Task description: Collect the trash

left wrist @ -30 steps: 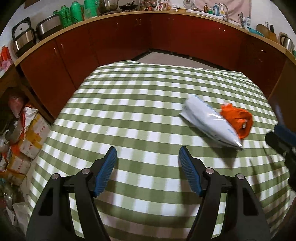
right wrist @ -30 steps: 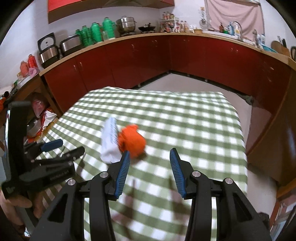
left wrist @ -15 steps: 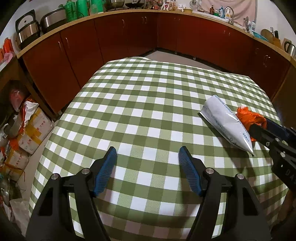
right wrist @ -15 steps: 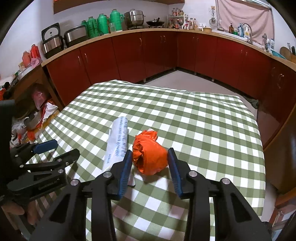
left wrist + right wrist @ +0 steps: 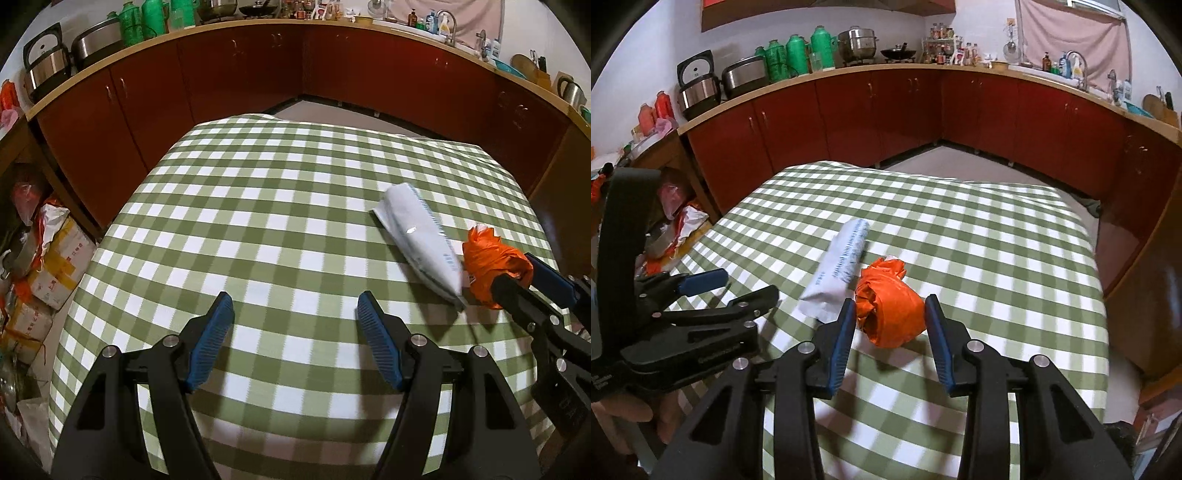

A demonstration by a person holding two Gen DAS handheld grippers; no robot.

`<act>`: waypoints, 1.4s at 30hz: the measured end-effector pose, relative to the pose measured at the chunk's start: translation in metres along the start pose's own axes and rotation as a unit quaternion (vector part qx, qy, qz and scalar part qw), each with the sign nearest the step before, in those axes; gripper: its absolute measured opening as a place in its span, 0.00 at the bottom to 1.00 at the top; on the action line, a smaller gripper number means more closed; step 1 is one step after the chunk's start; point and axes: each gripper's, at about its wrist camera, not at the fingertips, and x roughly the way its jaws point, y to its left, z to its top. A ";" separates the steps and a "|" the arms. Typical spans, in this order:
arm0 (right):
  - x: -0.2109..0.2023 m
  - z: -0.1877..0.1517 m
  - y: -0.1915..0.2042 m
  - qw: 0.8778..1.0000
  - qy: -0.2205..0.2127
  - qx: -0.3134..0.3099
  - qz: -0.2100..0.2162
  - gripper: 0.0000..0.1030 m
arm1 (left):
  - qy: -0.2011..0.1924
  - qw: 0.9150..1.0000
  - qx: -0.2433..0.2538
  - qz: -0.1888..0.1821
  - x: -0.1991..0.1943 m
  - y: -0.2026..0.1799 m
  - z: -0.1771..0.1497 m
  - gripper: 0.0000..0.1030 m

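1. Two pieces of trash lie on the right half of the checked desk (image 5: 258,206): a crumpled orange plastic bag (image 5: 891,315) and, touching its left side, a long white plastic pouch (image 5: 839,271).

2. Right tongs (image 5: 890,334) straddle the orange bag, one blue pad on each side. The left pad sits at the bag's edge and a sliver of cloth shows by the right one, so the jaws are parted and not yet clenched; the straddle looks set up for a squeeze across the bag's widest part.

3. Seen from the left wrist, the right tongs (image 5: 517,275) come in low over the desk's right edge, with the orange bag (image 5: 493,264) bulging out in front of the fingers.

4. Left tongs (image 5: 295,334) hang released and empty over bare cloth on the near side of the desk, well apart from both items. They appear to be held back to leave the right side room to work.

5. White pouch (image 5: 419,240) rests flat and untouched, angled across the squares. It is probably the next pick, within likely reach of the idle left tongs.

6. No bin shows in either view, so where the trash goes cannot be told.
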 end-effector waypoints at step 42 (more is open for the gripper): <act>-0.011 -0.019 -0.071 0.997 0.000 0.045 -0.069 0.38 | -0.002 0.999 0.044 -0.002 0.014 -0.078 0.020 0.42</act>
